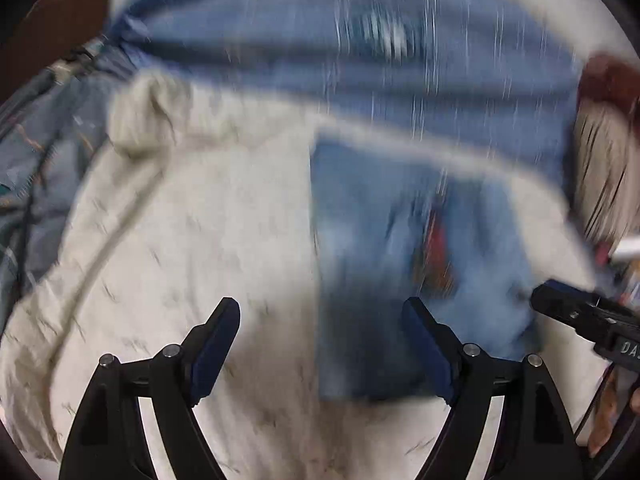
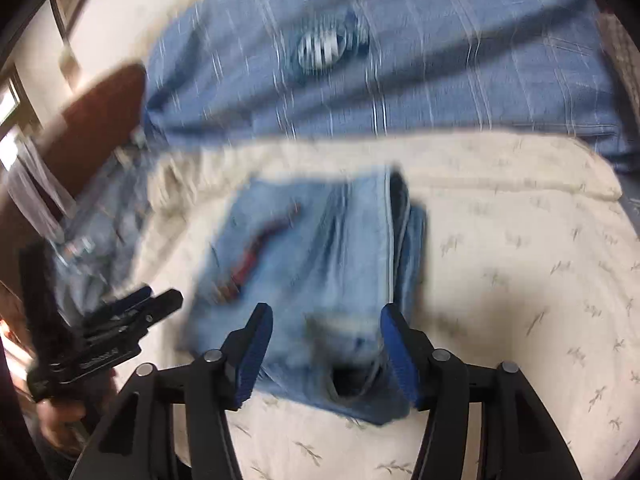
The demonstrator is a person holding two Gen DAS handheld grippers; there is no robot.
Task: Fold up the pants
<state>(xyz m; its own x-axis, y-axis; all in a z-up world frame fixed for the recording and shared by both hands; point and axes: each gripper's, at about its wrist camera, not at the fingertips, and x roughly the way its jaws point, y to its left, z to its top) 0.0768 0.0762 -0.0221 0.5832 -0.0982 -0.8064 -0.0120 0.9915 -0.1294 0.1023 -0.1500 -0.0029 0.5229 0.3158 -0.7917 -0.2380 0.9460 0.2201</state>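
The light blue denim pants lie folded into a compact rectangle on the cream leaf-print bedspread, near the blue plaid pillow at the far side, and both the left tool and the right tool stand wide open with nothing between their fingers. Both views are motion-blurred, so I judge the main risk to be a fast-moving finger catching the loose layered edge on the right of the stack and dragging the fold open. The soft bedding could also let the stack slump.

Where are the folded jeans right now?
The folded jeans lie on the cream bedspread, just ahead of the open right gripper, with a blue plaid pillow beyond them.
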